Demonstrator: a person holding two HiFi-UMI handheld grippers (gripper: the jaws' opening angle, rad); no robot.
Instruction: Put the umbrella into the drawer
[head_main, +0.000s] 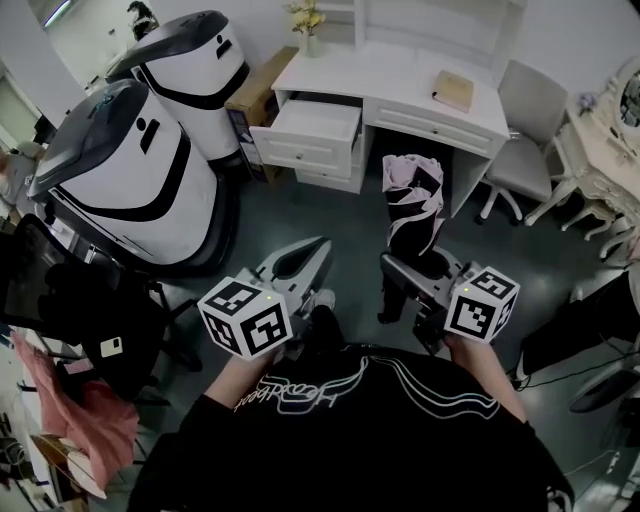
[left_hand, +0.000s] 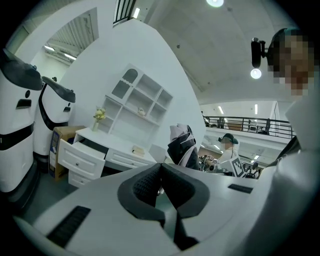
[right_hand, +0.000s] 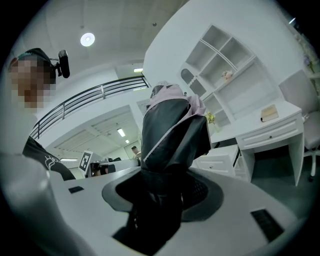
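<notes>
- The left gripper (head_main: 318, 250) is seen with its jaws together, and nothing is held between them.
- The drawer (head_main: 300, 150) of the white desk (head_main: 400, 75) is pulled open; little of its inside can be made out.
- The folded umbrella (head_main: 413, 200) is carried in front of the desk, apart from the drawer.
- The right gripper (head_main: 400, 272) is clamped on the umbrella's lower part, whose end is hidden between the jaws.
</notes>
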